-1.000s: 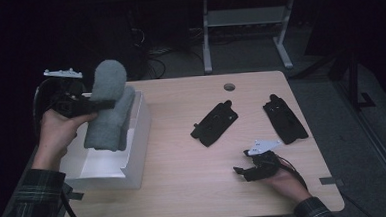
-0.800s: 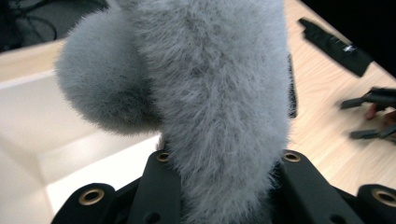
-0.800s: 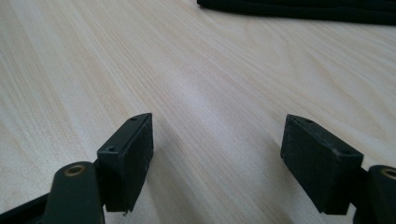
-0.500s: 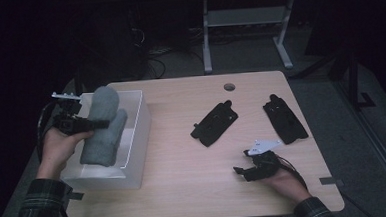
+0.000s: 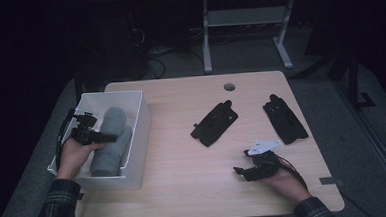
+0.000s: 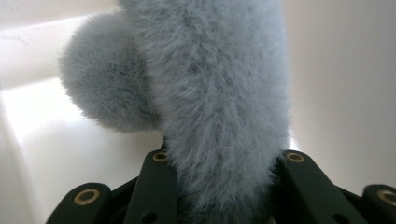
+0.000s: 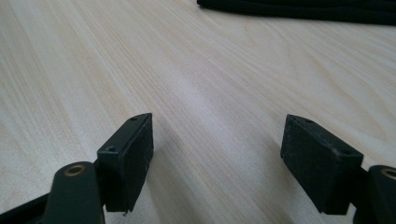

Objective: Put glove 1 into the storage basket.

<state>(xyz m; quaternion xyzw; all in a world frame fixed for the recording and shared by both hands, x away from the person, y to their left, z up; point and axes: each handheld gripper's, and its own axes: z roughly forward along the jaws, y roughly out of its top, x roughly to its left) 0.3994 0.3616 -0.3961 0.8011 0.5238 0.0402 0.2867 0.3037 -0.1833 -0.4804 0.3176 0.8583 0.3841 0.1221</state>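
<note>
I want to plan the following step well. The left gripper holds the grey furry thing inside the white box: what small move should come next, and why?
Probably open the left gripper and let go. The grey furry item already lies low inside the white box, and the left gripper view shows the jaws closed on its fur with the box walls close around. The right gripper rests open on the table.

My left gripper (image 5: 110, 138) is clamped on a grey fuzzy toy (image 5: 110, 141), jaws pressed into its fur on either side. The toy lies lengthwise inside the white bin (image 5: 137, 122) at the table's left edge, rounded end toward the far wall. Up close, the fur (image 6: 219, 107) is thick and bluish grey, with a round lobe (image 6: 105, 79) bulging beside it.
</note>
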